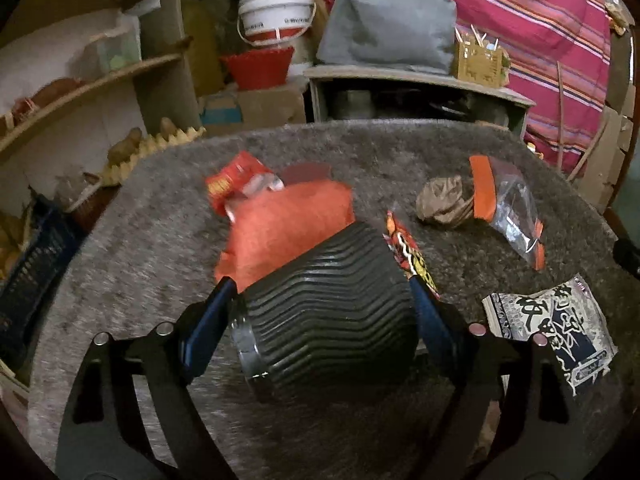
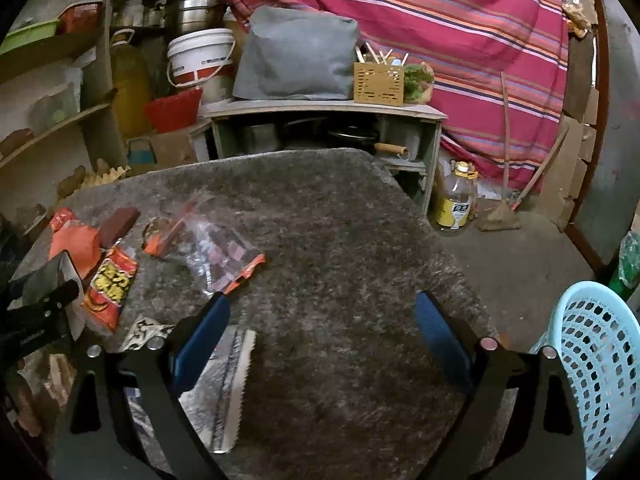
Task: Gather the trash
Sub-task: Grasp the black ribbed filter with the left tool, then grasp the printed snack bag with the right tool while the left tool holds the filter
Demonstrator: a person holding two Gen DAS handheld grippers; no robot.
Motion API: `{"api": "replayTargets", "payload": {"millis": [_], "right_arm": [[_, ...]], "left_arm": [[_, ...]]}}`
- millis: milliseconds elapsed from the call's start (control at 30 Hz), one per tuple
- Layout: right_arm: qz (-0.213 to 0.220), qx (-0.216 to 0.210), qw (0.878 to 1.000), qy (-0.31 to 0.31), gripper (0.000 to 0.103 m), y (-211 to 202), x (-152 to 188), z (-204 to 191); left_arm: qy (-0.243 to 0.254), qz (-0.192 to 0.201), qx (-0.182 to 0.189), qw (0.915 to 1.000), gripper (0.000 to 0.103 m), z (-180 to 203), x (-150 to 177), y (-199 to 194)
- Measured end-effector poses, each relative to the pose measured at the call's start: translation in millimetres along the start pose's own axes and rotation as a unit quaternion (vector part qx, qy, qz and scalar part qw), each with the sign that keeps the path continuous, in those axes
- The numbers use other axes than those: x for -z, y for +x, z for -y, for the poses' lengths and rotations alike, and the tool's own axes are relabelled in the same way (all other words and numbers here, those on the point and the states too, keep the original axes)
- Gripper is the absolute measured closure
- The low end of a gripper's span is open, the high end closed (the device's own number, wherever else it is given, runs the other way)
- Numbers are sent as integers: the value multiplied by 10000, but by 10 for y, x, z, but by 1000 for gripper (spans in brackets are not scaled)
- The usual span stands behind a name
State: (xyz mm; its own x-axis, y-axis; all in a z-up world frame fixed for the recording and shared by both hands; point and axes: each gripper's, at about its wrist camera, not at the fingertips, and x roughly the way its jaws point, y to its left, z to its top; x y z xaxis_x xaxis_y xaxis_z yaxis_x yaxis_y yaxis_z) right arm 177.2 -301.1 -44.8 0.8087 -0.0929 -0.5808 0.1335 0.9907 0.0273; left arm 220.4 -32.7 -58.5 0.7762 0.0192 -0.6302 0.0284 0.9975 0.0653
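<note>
Centrally, in the left wrist view: left gripper [image 1: 322, 302] clamped on a black ribbed paper cup [image 1: 328, 304], lying sideways over the shaggy grey mat [image 1: 160, 248]. Behind it, orange cloth [image 1: 284, 228]; right of frame, crumpled brown paper [image 1: 442, 200], clear zip bag [image 1: 508, 208], printed wrapper [image 1: 560, 328]. Right gripper [image 2: 322, 336]: spread wide, empty; perforated blue basket [image 2: 592, 360] at lower right.

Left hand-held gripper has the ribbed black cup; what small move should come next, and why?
Probably carry the ribbed black cup, clamped in the left hand-held gripper, right toward the blue basket beside the table. The right hand-held gripper is open and empty.
</note>
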Motion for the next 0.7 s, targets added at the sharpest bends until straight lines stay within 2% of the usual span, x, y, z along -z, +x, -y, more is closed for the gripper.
{"api": "replayTargets", "payload": {"millis": [133, 400, 700], "right_arm": [[-131, -96, 9998, -119, 11, -10, 70, -128], [-405, -383, 9979, -331, 11, -26, 227, -434], [-931, -99, 9949, -378, 11, 143, 392, -505]], "left_arm": [[19, 221, -88, 9997, 19, -106, 1, -230], [81, 402, -359, 9985, 19, -388, 94, -450], [-65, 541, -527, 9971, 19, -843, 169, -608]]}}
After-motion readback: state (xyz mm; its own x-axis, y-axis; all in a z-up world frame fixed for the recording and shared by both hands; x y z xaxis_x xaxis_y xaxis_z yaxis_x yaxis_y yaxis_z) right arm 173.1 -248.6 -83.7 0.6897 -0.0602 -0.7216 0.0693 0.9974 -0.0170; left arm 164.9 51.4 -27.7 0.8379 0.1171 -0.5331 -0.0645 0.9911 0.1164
